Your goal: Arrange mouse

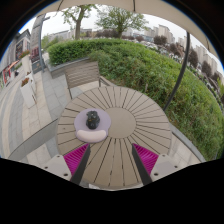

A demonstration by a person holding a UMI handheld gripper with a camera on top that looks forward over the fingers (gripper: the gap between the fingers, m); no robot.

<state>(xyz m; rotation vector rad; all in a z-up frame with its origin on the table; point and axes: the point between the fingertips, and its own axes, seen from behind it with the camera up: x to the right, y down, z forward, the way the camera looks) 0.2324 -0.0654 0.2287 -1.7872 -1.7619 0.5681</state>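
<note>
Our fingers (110, 158) are spread wide at lower centre, gripping nothing, hovering over the round slatted surface (140, 125). The dark mouse (92, 120) sits on a round mat (92, 125), centre-left, beyond the left finger.

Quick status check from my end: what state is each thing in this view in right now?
Dark computer mouse: resting on the pad, ahead of the left finger, not gripped.
Round grey mouse pad: lying flat on the table.
Round wooden slatted table: upright, carrying the pad and mouse.
Wooden slatted chair: upright beyond the table, unoccupied.
Gripper: open, holding nothing.
</note>
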